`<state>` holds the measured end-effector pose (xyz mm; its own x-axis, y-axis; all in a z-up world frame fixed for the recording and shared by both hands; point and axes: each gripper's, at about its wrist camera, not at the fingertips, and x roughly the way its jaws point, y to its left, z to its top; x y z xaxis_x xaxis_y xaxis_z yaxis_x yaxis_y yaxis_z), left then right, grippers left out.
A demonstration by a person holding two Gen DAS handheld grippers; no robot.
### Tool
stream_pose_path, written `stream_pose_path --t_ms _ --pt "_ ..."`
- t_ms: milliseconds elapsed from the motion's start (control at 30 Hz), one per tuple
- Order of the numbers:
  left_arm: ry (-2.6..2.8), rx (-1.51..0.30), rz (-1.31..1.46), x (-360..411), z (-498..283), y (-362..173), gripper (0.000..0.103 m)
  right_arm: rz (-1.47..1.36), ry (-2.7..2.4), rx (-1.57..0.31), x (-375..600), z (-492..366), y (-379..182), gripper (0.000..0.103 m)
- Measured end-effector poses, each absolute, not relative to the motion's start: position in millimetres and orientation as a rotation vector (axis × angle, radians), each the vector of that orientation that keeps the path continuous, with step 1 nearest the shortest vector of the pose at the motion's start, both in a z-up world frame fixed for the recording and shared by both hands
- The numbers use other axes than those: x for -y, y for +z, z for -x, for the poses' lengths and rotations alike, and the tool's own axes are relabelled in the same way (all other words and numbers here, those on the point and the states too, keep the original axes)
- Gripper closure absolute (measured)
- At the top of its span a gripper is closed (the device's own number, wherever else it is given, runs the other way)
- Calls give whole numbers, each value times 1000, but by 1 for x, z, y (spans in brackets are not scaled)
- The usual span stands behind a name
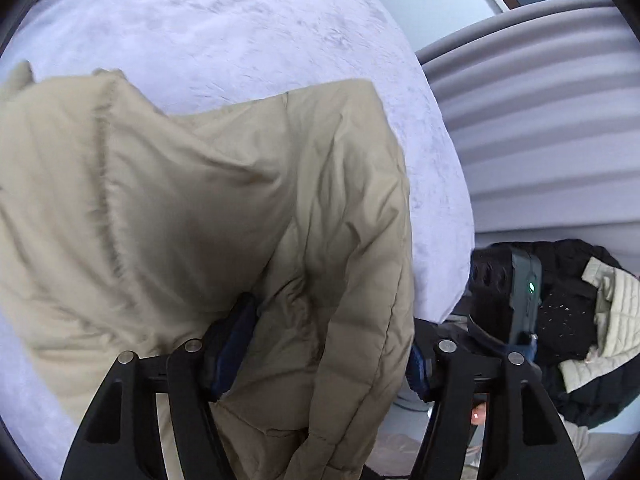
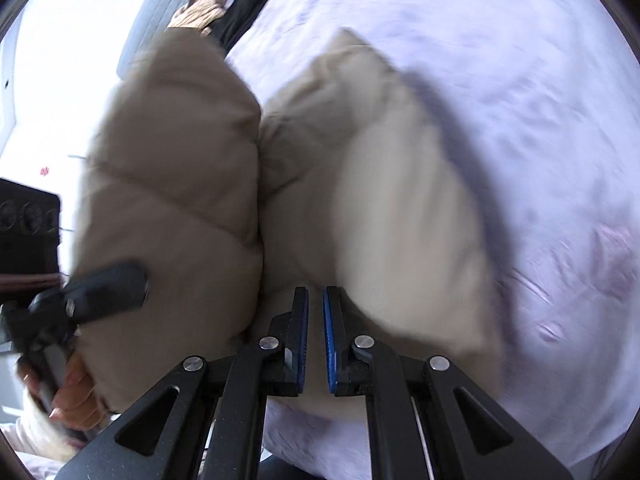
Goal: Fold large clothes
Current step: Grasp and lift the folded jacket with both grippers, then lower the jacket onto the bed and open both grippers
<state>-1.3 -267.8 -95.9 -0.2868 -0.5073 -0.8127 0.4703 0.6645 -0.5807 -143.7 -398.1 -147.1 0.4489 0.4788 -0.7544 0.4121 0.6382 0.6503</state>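
A beige puffer jacket [image 1: 192,208] lies on a pale lilac bed cover [image 1: 248,28]. My left gripper [image 1: 320,344] has its jaws wide apart with a thick fold of the jacket bunched between the blue pads [image 1: 232,344]. In the right wrist view the jacket [image 2: 320,184] is folded into two puffy lobes. My right gripper [image 2: 316,336] has its jaws nearly closed with a narrow empty gap, just in front of the jacket's near edge. The left gripper also shows in the right wrist view [image 2: 96,288], held by a hand against the jacket's left side.
The bed cover [image 2: 500,80] spreads right of the jacket. A grey ribbed headboard [image 1: 540,120] stands on the right. The right gripper's body [image 1: 508,296] and the person's dark and white clothing [image 1: 592,312] show beside the bed's edge. Other clothes [image 2: 224,4] lie at the far end.
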Motion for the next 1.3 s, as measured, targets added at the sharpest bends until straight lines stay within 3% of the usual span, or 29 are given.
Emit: stream_pose_path --t_ms 33,167,200,233,300,333,567,833,900,1100,1167,1200,1233,1300 --pt "-966 -1614 68 270 0 -103 17 -943 39 -1151 401 145 -148 94" --pt "-1007 -1668 182 266 -8 -128 16 -967 -5 -1132 411 169 -138 92" --pt "-1010 -1683 206 273 -15 -133 16 -964 -12 -1126 410 166 -133 80" --pt "-1008 -1697 219 276 -11 -138 16 -958 -16 -1119 408 166 -127 51" --pt "-1001 -1709 230 292 -2 -144 16 -953 -9 -1084 408 173 -113 13" --pt "-1001 -1710 231 296 4 -145 16 -954 12 -1057 406 177 -105 12" --pt "-1015 -1666 175 292 2 -127 16 -855 284 -1119 330 160 -90 12" --pt "-807 -1188 33 214 -20 -31 16 -607 80 -1165 289 121 -101 12" --pt "-668 -1138 -9 183 -37 -37 16 -596 47 -1166 294 122 -97 12" --pt "-447 -1238 19 141 -78 -105 16 -645 96 -1184 299 122 -90 12" --pt "-438 -1235 5 152 -76 -113 16 -611 45 -1179 304 128 -87 24" --pt "-448 -1225 -18 164 -73 -116 16 -605 12 -1170 309 126 -85 61" --pt "-461 -1218 -35 175 -71 -116 16 -624 -17 -1162 313 126 -85 78" --pt "-498 -1205 -56 201 -67 -114 16 -683 -86 -1132 337 137 -90 84"
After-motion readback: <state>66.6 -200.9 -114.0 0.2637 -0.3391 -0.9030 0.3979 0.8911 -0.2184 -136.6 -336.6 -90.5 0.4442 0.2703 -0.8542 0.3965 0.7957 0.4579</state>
